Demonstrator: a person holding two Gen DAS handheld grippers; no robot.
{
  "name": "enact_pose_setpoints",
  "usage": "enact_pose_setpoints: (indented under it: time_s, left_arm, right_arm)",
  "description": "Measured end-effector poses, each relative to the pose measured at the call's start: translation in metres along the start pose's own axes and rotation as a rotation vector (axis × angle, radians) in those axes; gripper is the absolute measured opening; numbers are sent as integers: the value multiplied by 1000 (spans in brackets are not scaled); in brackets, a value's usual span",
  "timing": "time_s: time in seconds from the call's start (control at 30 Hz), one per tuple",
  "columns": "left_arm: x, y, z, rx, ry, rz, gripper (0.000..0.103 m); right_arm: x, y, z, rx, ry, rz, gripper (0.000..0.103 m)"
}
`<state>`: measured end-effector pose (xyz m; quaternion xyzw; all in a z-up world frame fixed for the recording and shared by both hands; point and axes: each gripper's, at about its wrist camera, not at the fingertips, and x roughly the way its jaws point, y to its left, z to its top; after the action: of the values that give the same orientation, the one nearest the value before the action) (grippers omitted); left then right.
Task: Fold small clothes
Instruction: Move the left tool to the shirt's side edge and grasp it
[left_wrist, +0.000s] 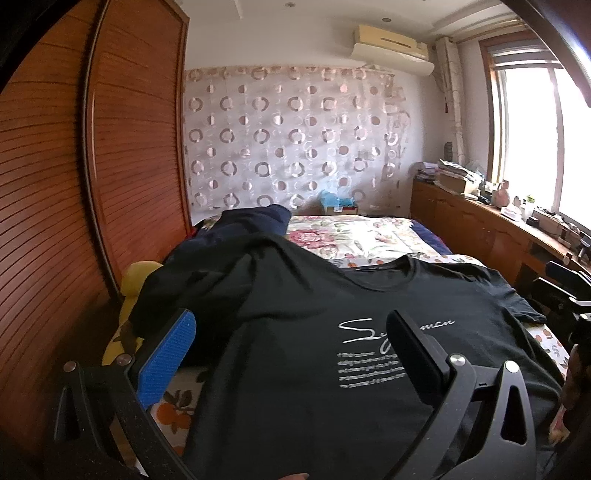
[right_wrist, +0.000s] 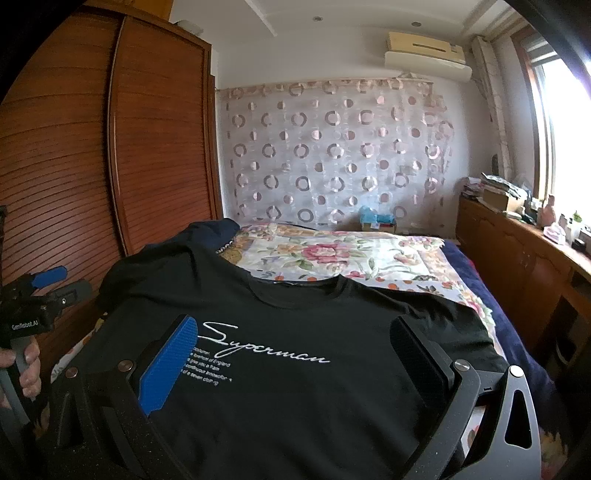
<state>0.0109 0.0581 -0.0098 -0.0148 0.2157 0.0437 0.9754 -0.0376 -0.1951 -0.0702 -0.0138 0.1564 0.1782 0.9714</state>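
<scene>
- A bed (right_wrist: 461, 295) under a floral cover (right_wrist: 332, 254) carries everything.
- A black T-shirt (right_wrist: 295, 369) with white script lies flat at 6 o'clock, chest up.
- Dark navy clothing (left_wrist: 240, 229) is heaped at 10 o'clock.
- A small box (right_wrist: 376, 221) sits at 12 o'clock.

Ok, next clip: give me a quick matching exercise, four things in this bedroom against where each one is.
Things:
1. black T-shirt
2. air conditioner
3. wardrobe
4. blue box

Places:
A. high on the wall near the ceiling
B. far end of the bed, by the circle-print curtain
C. spread face up on the flowered bedspread
D. standing along the left side of the bed

Pairs: 1-C, 2-A, 3-D, 4-B
</scene>
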Motion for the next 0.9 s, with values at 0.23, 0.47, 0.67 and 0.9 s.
enact_pose_setpoints:
  time_s: [0.23,0.47,0.67,0.9]
  left_arm:
    - [15,16,-9,-6,32,14,103]
    - [42,44,-8,17,82,29,103]
    - [63,87,-1,-35,101,58,101]
    - [87,131,16,-95,141,73,80]
  right_arm:
    - [20,-4,-1,-19,22,29,103]
    - [44,-9,4,-49,60,67,103]
    - [74,-15,8,-61,106,105,103]
    - [102,-22,26,-78,154,151,103]
